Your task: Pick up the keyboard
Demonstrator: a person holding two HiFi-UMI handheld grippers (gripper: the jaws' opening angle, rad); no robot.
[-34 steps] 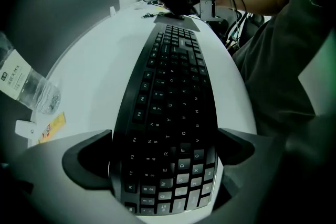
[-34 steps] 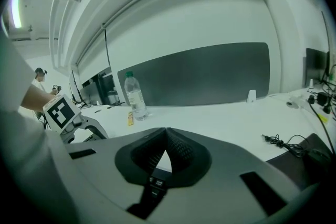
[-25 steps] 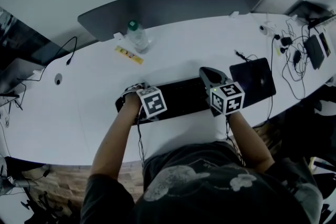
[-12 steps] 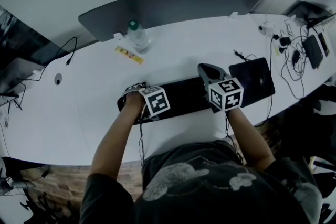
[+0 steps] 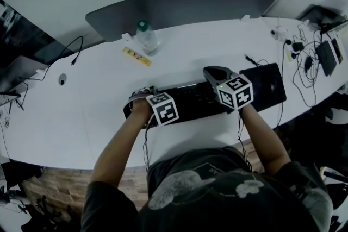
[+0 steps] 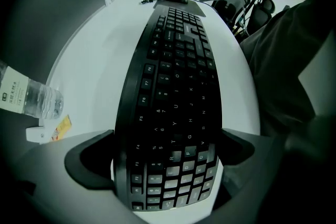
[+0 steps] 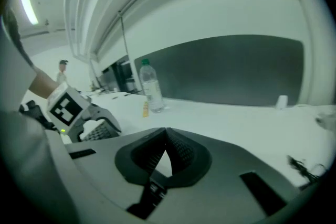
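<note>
The long black computer keyboard [image 6: 176, 76] runs straight out ahead of the left gripper [image 6: 167, 152]. That gripper's jaws stand apart on either side of the keyboard's near end and clamp it across its width. The far end reaches the right gripper [image 7: 166, 134], whose jaws are pressed together at the tips. Nothing shows between them, and they point past the keyboard toward the clear plastic water bottle [image 5: 145, 36]. Whether the keyboard is clear of the white oval table [image 5: 98, 111] yet, I cannot tell.

The lift seems to be just starting, and only one end is truly held. A long, stiff board gripped at one end will likely droop or twist out of the grip. The right gripper should therefore spread its jaws, drop to the end beneath it and close across the keyboard's width, as the left one has. Then both ends should rise together, level and slowly. A cord appears to trail from under the left gripper toward the person, so slack there needs watching. The black flat pad [image 5: 269, 84] just beyond the right gripper should stay undisturbed.
</note>
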